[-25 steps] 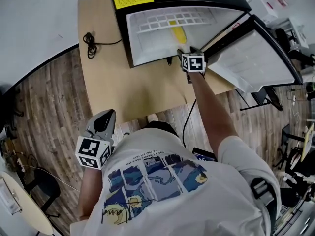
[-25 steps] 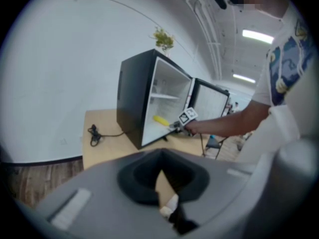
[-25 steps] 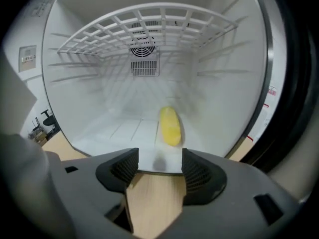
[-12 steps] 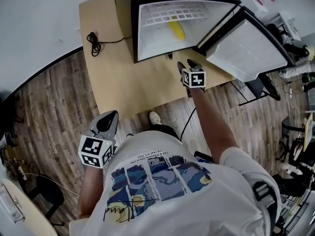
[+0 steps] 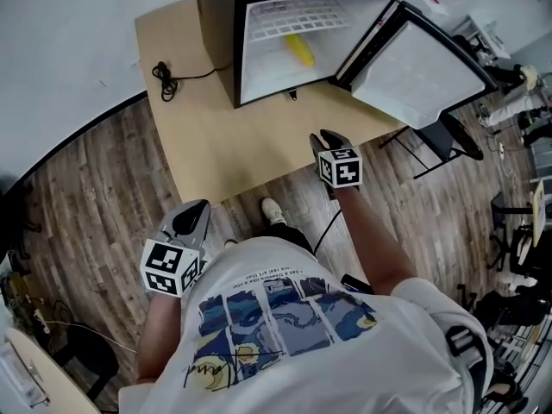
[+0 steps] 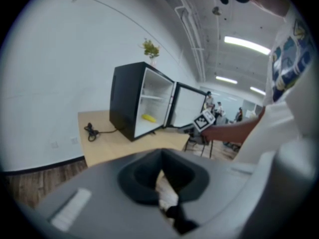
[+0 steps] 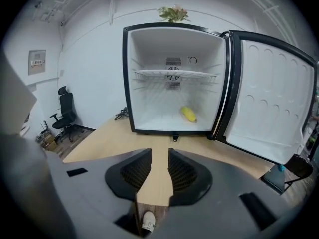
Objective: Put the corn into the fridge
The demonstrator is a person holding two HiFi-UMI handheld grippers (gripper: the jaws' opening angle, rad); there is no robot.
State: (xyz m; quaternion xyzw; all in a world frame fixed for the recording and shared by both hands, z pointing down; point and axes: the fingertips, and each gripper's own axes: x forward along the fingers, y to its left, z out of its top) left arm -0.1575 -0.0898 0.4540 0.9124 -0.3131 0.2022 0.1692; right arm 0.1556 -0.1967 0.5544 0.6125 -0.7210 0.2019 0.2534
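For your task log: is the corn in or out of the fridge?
In: the corn lies on the fridge floor, door open.

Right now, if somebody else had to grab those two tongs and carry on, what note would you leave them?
Left tongs: shut, empty, held low beside the person's body.
Right tongs: open, empty, above the table near its front edge, facing the fridge.
Corn: lying on the fridge floor, below the wire shelf.
Done: the corn is inside.
Left: the fridge door stands wide open; closing it is probably the only step remaining.
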